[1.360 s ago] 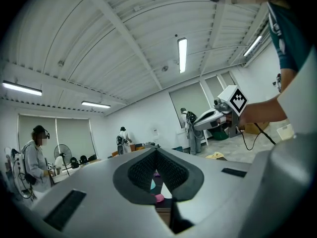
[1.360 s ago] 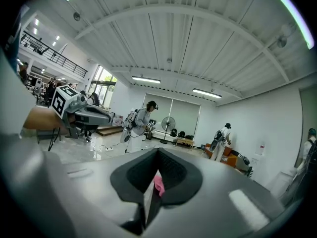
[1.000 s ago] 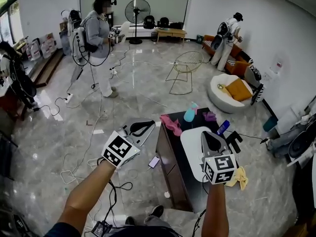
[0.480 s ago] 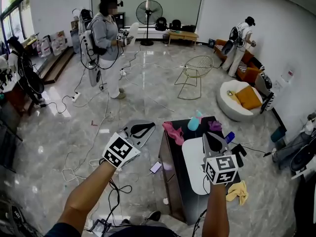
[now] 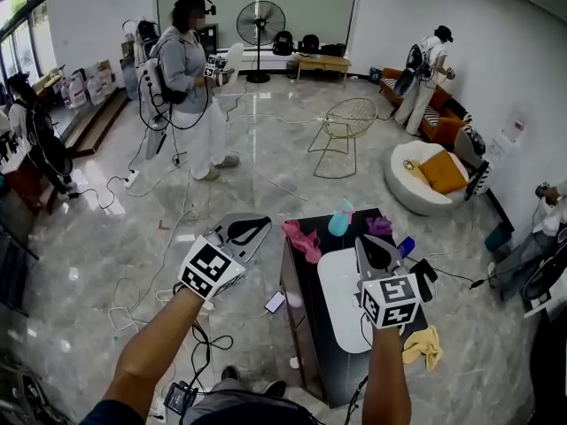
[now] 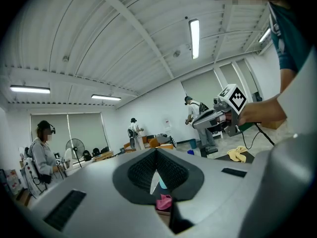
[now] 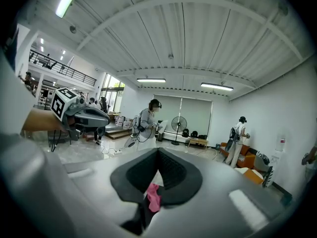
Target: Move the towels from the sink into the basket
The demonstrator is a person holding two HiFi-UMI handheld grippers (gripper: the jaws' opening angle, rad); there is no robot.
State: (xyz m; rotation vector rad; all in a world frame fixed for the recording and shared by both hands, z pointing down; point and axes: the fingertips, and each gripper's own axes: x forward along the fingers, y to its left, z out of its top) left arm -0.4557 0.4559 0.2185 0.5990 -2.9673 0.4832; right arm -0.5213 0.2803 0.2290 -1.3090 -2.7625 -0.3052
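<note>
A pink towel (image 5: 303,240) lies on the far left corner of a black table (image 5: 306,312). A purple towel (image 5: 379,227) lies at the table's far edge. A white oval sink (image 5: 341,295) sits on the tabletop. A yellow towel (image 5: 423,345) lies on the floor to the table's right. My left gripper (image 5: 248,230) hovers left of the table, shut and holding nothing. My right gripper (image 5: 376,251) hangs over the sink, shut and holding nothing. The pink towel (image 6: 164,201) shows below the left gripper (image 6: 157,155) and below the right gripper (image 7: 158,155), as pink cloth (image 7: 153,195).
A teal bottle (image 5: 339,222) and a blue item (image 5: 406,245) stand at the table's far side. A yellow wire-frame seat (image 5: 341,122) stands beyond it. Cables trail over the marble floor. A person in grey (image 5: 190,78) stands at the back left, another person (image 5: 430,65) by an orange sofa.
Both grippers keep their places with jaws shut. The head view has swung a little. The person in grey has stepped to the right.
</note>
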